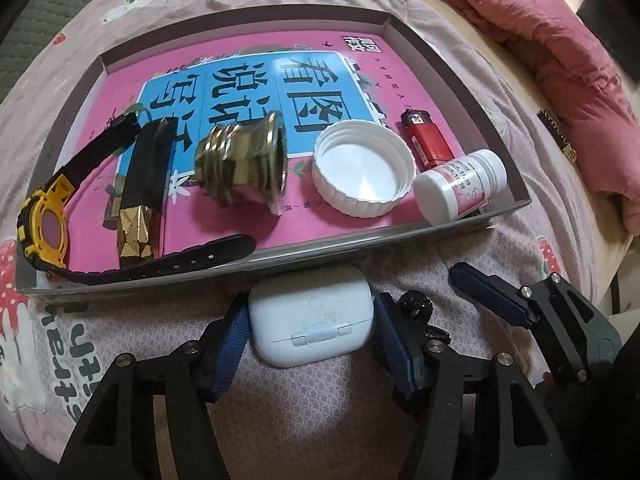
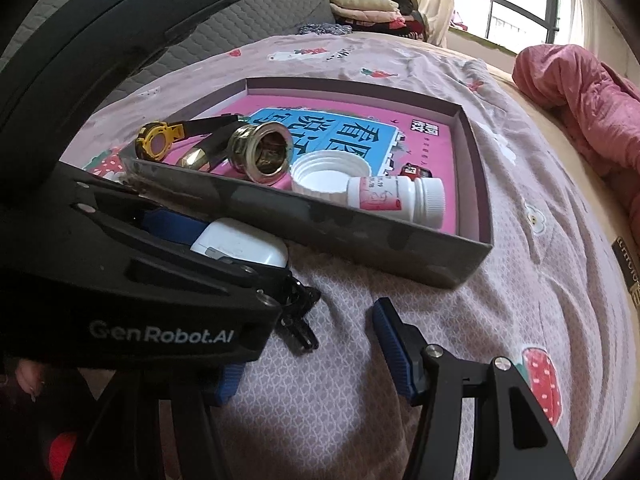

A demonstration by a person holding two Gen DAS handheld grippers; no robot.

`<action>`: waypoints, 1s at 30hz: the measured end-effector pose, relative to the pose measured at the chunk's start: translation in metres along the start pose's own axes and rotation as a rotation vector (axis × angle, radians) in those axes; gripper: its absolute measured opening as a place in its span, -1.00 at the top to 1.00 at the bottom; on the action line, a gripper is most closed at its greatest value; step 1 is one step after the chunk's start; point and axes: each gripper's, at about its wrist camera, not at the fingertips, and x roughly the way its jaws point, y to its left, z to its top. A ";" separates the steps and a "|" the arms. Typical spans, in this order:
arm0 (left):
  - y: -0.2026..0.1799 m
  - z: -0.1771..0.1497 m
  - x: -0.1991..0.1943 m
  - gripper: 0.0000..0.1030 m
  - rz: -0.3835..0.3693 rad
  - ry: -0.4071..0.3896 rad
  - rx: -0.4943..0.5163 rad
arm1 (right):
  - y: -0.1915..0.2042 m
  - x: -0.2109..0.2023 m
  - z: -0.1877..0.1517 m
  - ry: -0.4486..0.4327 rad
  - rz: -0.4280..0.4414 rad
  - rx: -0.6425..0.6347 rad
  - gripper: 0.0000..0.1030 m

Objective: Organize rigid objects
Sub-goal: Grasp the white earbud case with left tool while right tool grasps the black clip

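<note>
Earbud case between left gripper (image 1: 310, 344) pads, on the bedsheet just near of the grey cardboard tray (image 1: 400, 236).
Small white glossy plastic earbud case (image 1: 311, 318): light, rigid, slippery rounded shell; left pads sit against its flat sides, appears gripped, best hold there. Right gripper (image 2: 312, 360) open, empty, beside a small black clip (image 2: 298, 316).

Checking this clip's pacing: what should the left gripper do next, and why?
Probably lift the white earbud case over the near wall of the tray: the left gripper has its pads on both sides of it, and it lies on the bedsheet outside.
</note>
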 end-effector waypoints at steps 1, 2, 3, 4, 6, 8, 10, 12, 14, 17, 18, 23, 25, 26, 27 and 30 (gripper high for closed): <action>0.003 0.000 0.000 -0.22 -0.004 0.003 -0.004 | 0.000 0.001 0.001 0.000 0.002 -0.003 -0.14; 0.005 0.000 0.000 -0.22 -0.005 0.006 -0.005 | 0.000 0.001 0.001 0.000 0.005 -0.006 -0.14; 0.007 0.000 0.000 -0.22 -0.007 0.011 -0.008 | 0.000 0.002 0.001 -0.001 0.006 -0.010 -0.14; 0.009 0.000 -0.001 -0.22 -0.008 0.014 -0.011 | 0.001 0.002 0.002 -0.002 0.007 -0.017 -0.14; 0.015 -0.001 -0.003 -0.22 -0.001 0.020 -0.020 | 0.002 0.002 0.002 -0.008 0.004 -0.034 -0.13; 0.023 -0.003 -0.004 -0.22 -0.002 0.018 -0.035 | 0.003 0.003 0.004 -0.014 0.009 -0.047 -0.07; 0.029 -0.005 -0.005 -0.22 -0.012 0.019 -0.053 | 0.005 0.005 0.005 -0.017 0.010 -0.060 -0.03; 0.033 -0.007 -0.006 -0.22 -0.008 0.017 -0.058 | 0.007 0.007 0.007 -0.020 0.011 -0.082 0.06; 0.035 -0.009 -0.008 -0.22 -0.004 0.010 -0.050 | 0.010 0.007 0.007 -0.023 0.009 -0.102 0.20; 0.038 -0.011 -0.008 -0.23 -0.017 -0.002 -0.063 | 0.011 0.009 0.009 -0.030 0.026 -0.094 0.34; 0.039 -0.011 -0.008 -0.23 -0.019 -0.004 -0.066 | 0.008 0.008 0.010 -0.034 0.037 -0.077 0.34; 0.042 -0.011 -0.006 -0.23 -0.034 -0.026 -0.096 | -0.005 0.009 0.009 -0.037 0.080 0.004 0.33; 0.044 -0.011 -0.005 -0.23 -0.039 -0.031 -0.107 | -0.006 0.010 0.010 -0.038 0.083 0.009 0.33; 0.044 -0.011 -0.005 -0.23 -0.040 -0.033 -0.112 | -0.006 0.011 0.011 -0.039 0.085 0.012 0.33; 0.044 -0.011 -0.004 -0.23 -0.039 -0.036 -0.113 | -0.007 0.012 0.012 -0.040 0.092 0.022 0.33; 0.043 -0.010 -0.004 -0.23 -0.030 -0.037 -0.110 | -0.008 0.015 0.016 -0.041 0.103 0.051 0.33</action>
